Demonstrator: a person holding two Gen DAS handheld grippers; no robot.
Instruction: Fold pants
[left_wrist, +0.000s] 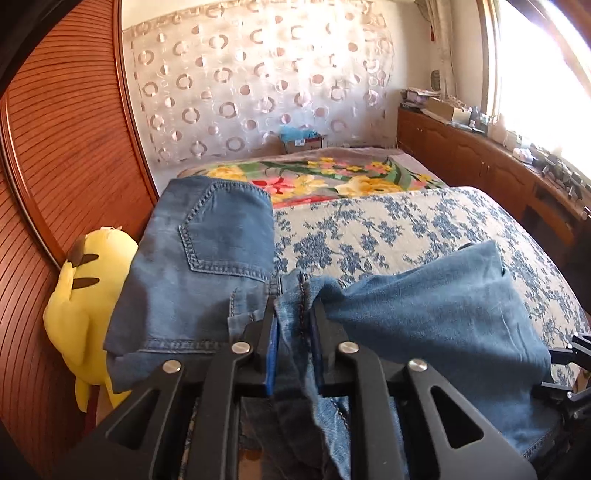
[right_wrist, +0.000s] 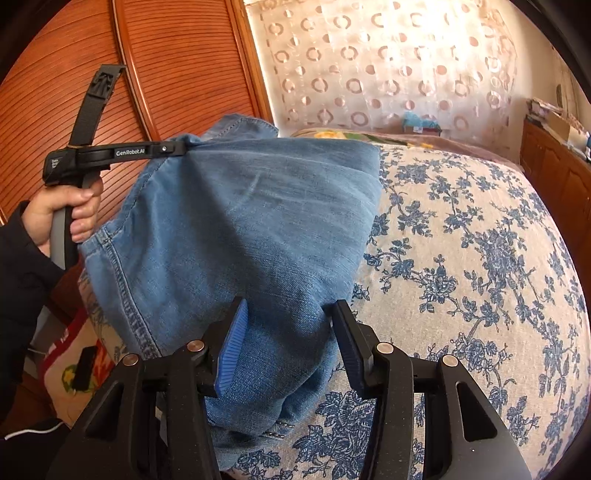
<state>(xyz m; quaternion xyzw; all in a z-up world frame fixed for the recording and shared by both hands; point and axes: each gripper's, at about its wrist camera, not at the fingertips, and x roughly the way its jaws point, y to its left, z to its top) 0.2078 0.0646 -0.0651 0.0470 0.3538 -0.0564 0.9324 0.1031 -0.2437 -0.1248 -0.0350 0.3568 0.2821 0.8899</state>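
Along the bed's (right_wrist: 480, 229) left edge, beside the slatted wooden wall (left_wrist: 55, 147), the jeans (right_wrist: 240, 221) hang half lifted, their lower folds trailing onto the blue-flowered cover near the front corner. Both grippers work the same garment, which explains why it stands up like a tent instead of lying flat.

Seen from its own camera, the left gripper (left_wrist: 293, 321) is clenched on a bunched seam of denim, pads pressed into the cloth from both sides; a back pocket (left_wrist: 229, 225) shows just beyond it, so the hold seems to be near the seat. From the right wrist camera that same gripper (right_wrist: 183, 147) pinches the raised top corner of the cloth, held up by a hand (right_wrist: 70, 210) in a dark sleeve. Lifting there probably serves to let the weight of the legs pull the fabric straight.

The right gripper (right_wrist: 288, 325) straddles a thick hump of denim lower down. Its jaws stand fairly wide, with cloth between them and reaching both fingers; whether the pads truly squeeze it I cannot tell.

A yellow plush toy (left_wrist: 92, 295) sits wedged between bed edge and wall, under the pocket side, so the cloth could drag over it. The fold itself looks barely begun
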